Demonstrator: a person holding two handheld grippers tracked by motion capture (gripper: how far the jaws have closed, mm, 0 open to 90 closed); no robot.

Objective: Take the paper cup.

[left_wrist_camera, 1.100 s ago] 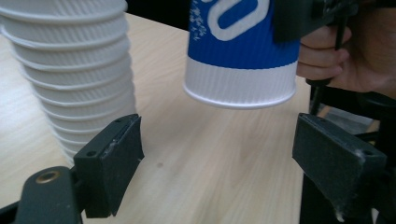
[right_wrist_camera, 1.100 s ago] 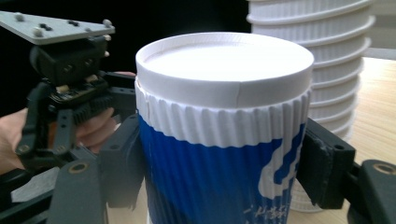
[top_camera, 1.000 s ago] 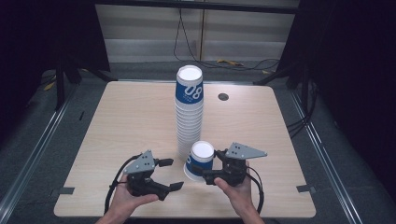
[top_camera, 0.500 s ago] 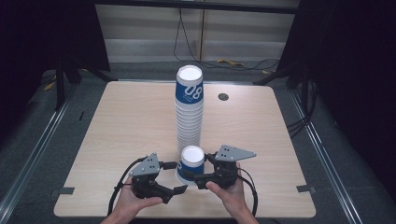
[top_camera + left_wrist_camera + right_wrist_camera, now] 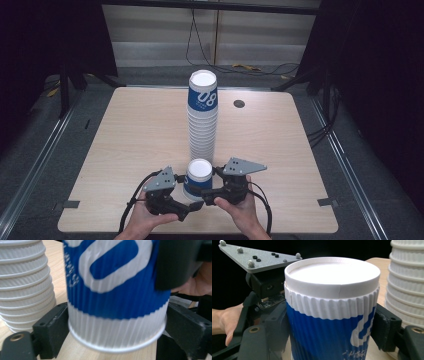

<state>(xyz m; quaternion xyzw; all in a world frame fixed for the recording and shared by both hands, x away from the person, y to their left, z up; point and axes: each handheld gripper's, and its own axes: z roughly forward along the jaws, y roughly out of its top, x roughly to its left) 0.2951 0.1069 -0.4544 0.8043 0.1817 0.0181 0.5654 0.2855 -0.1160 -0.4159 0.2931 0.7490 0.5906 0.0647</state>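
Hand-held grippers flank "08"-printed stack's neighbour cup.

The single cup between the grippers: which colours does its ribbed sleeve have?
The cup has a blue band with white lettering above a white lower part, clearest in the left gripper view.

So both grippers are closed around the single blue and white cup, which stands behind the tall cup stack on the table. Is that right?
Not quite. The single cup stands in front of the tall stack, on the person's side, not behind it; the high view shows this. The left gripper and right gripper do have their jaws around it on the table.
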